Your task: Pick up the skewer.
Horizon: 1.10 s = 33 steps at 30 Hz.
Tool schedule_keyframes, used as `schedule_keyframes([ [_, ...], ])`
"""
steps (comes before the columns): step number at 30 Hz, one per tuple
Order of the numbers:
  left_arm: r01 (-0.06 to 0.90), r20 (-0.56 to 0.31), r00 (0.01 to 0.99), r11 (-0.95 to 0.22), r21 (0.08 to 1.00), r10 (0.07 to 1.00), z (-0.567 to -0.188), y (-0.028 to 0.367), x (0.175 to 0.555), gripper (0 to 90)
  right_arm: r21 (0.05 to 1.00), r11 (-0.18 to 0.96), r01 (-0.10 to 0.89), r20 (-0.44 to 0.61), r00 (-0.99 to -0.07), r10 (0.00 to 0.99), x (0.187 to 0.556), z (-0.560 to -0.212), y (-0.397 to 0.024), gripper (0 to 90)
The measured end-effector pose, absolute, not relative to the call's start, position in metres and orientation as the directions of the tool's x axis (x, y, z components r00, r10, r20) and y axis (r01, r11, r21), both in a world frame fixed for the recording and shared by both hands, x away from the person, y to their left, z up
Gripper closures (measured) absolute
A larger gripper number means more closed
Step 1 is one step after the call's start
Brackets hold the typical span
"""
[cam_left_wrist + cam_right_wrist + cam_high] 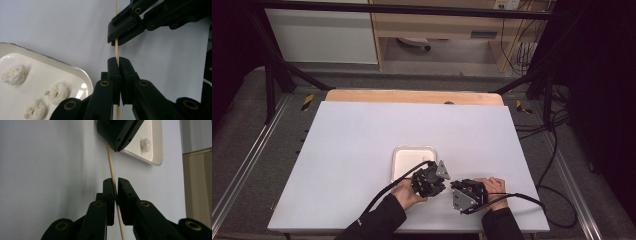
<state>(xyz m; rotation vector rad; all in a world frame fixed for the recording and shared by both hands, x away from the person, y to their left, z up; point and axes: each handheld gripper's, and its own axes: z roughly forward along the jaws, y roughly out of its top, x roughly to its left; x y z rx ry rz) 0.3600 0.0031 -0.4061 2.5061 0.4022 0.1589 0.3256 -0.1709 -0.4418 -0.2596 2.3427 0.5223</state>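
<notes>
A white table top (362, 150) on a wooden bench, ringed by a dark frame, grey floor and trailing cables, forms the work surface.

Nearest the lower edge of the high view, two dark-sleeved forearms enter; the left hand (404, 194) and right hand (495, 192) each carry a black gripper. The left gripper (432, 179) and the right gripper (462, 194) sit close together near the front of the table, their heads turned toward one another, each with a grey three-cornered plate on top and a black cable trailing away.

In the left gripper view, the left gripper (118, 62) has its jaws pressed together on a thin wooden skewer (116, 48), which runs up from between them and passes through the jaws of the right gripper (117, 37) just beyond. In the right gripper view, the right gripper (114, 183) has its jaws drawn narrow around the same skewer (111, 171), which slants up to the left gripper (117, 146) above. The skewer is thus held at two points along its length, above the white surface.

Just beyond the grippers lies a shallow white tray (398, 152). In it rest small pale puffed pieces (58, 92); three are visible in the left gripper view and one (145, 144) in the right gripper view.

Farthest off stand a white cabinet (322, 35) and a wooden shelf unit (437, 25).
</notes>
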Motion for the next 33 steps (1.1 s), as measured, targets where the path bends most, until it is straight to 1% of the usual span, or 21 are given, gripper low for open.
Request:
schedule_keyframes([
  [2, 0.251, 0.022, 0.947, -0.777, 0.578, 0.322, -0.406, 0.003, 0.36, 88.2, 0.282, 0.897, -0.34, -0.693, -0.719, -0.054, 0.325, -0.443, -0.17, 87.2],
  [5, 0.249, 0.017, 0.948, -0.777, 0.579, 0.317, -0.405, 0.004, 0.36, 88.1, 0.28, 0.899, -0.336, -0.692, -0.72, -0.053, 0.323, -0.444, -0.17, 88.1],
  [8, 0.25, 0.02, 0.948, -0.779, 0.575, 0.318, -0.405, 0.005, 0.36, 86.0, 0.266, 0.898, -0.35, -0.689, -0.72, -0.077, 0.322, -0.443, -0.17, 88.9],
  [10, 0.249, 0.032, 0.946, -0.786, 0.566, 0.323, -0.405, 0.006, 0.36, 77.8, 0.26, 0.9, -0.349, -0.691, -0.718, -0.079, 0.322, -0.443, -0.169, 88.9],
  [11, 0.25, 0.032, 0.946, -0.791, 0.559, 0.322, -0.404, 0.007, 0.361, 77.8, 0.253, 0.902, -0.349, -0.693, -0.716, -0.083, 0.322, -0.442, -0.169, 88.9],
  [16, 0.253, 0.042, 0.945, -0.807, 0.533, 0.324, -0.402, 0.012, 0.362, 67.4, 0.231, 0.913, -0.337, -0.698, -0.711, -0.086, 0.323, -0.443, -0.169, 88.9],
  [18, 0.251, 0.046, 0.946, -0.816, 0.52, 0.321, -0.402, 0.014, 0.362, 67.0, 0.229, 0.914, -0.334, -0.699, -0.711, -0.085, 0.323, -0.443, -0.169, 88.9],
  [21, 0.257, 0.033, 0.95, -0.84, 0.477, 0.309, -0.402, 0.016, 0.365, 67.9, 0.206, 0.919, -0.337, -0.7, -0.706, -0.103, 0.323, -0.443, -0.168, 88.9],
  [23, 0.261, 0.032, 0.951, -0.852, 0.455, 0.308, -0.403, 0.016, 0.366, 71.1, 0.196, 0.92, -0.339, -0.7, -0.705, -0.11, 0.323, -0.443, -0.167, 88.9],
  [26, 0.27, 0.012, 0.952, -0.858, 0.437, 0.305, -0.405, 0.016, 0.368, 74.9, 0.187, 0.921, -0.341, -0.702, -0.702, -0.117, 0.323, -0.443, -0.166, 88.9],
  [33, 0.257, 0.011, 0.958, -0.873, 0.415, 0.287, -0.407, 0.012, 0.367, 82.0, 0.157, 0.921, -0.357, -0.711, -0.688, -0.146, 0.323, -0.44, -0.162, 88.9],
])
